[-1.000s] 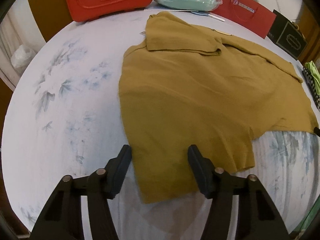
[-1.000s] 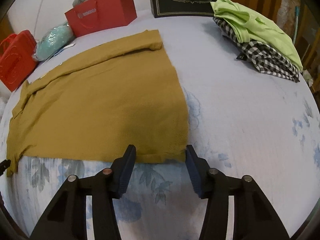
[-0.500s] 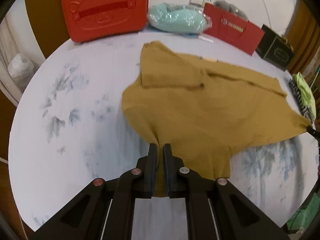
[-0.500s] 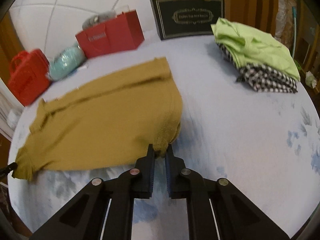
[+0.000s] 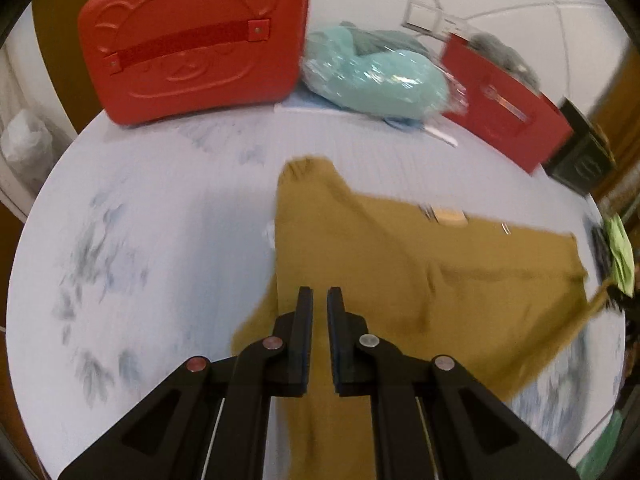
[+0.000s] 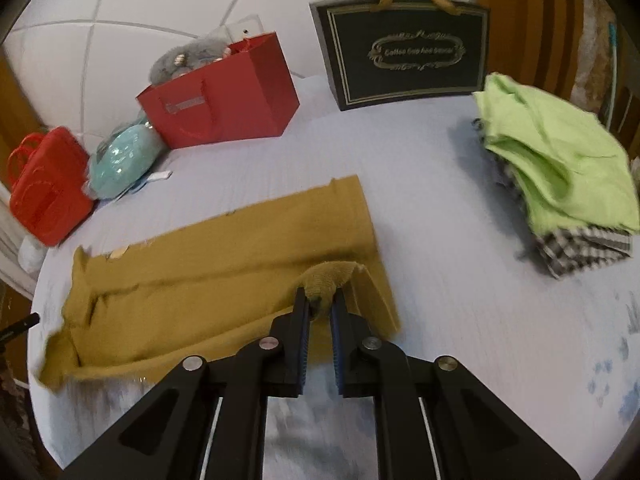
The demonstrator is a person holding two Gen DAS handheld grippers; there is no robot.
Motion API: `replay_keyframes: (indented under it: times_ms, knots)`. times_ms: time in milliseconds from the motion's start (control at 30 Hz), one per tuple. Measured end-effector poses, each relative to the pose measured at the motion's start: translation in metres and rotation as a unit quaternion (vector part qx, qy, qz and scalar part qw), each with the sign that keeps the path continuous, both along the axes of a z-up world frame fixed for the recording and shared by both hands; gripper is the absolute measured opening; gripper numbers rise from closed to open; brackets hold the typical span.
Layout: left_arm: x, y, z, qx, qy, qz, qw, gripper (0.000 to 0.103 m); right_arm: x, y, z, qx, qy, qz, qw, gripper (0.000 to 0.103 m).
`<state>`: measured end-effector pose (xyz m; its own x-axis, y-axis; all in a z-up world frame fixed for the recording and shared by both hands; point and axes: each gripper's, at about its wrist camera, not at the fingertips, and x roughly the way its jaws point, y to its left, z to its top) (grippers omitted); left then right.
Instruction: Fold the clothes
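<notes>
I see the mustard-yellow knit garment (image 6: 224, 280) spread across the bed, its near hem lifted off the sheet at both corners and doubled toward the far edge; the fold looks blurred, probably loose.

A bed (image 6: 460, 208) covered in a pale lavender sheet with faint blue flower prints filled the room, and a white padded headboard (image 6: 120, 0) with stitched seams rose behind its far edge. Warm brown wood panelling (image 6: 532, 12) stood at the far right corner of the bed and more brown wood (image 5: 56, 12) at the far left corner. The light was soft and even, with no hard shadows on the sheet.
</notes>
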<state>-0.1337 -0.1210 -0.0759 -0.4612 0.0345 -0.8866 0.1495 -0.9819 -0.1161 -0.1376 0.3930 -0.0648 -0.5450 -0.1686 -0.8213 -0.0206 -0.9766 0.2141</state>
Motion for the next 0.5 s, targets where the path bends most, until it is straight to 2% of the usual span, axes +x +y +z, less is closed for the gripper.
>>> replay_keyframes:
  times_ms: [67,100,133,167,233,300,500]
  knots:
    - [-0.013,-0.005,0.001,-0.012,0.001,0.006,0.9999,0.017,-0.017,0.004,-0.001,-0.006,0.000,-0.020,1.000,0.023]
    - [-0.013,-0.007,0.003,-0.016,0.004,-0.001,0.9999,0.018,-0.020,0.006,0.000,-0.004,0.003,-0.033,0.999,0.023]
    - [-0.008,-0.006,0.005,-0.017,0.008,-0.015,0.9997,0.023,-0.022,0.008,0.002,-0.003,0.006,-0.040,0.999,0.023]
    - [-0.002,-0.005,0.006,-0.021,0.010,-0.026,0.9994,0.035,-0.018,0.009,0.004,-0.001,0.008,-0.037,0.999,0.023]
    - [0.016,-0.003,0.003,-0.034,0.011,-0.044,0.9984,0.047,-0.011,0.010,0.007,0.001,0.014,-0.029,0.999,0.028]
    - [0.037,-0.001,-0.006,-0.039,0.004,-0.051,0.9979,0.047,0.002,0.011,0.002,0.008,0.008,-0.026,1.000,0.038]
    - [0.096,0.008,-0.045,-0.033,-0.039,-0.049,0.9975,0.048,0.047,0.012,-0.025,0.023,-0.029,-0.024,0.999,0.038]
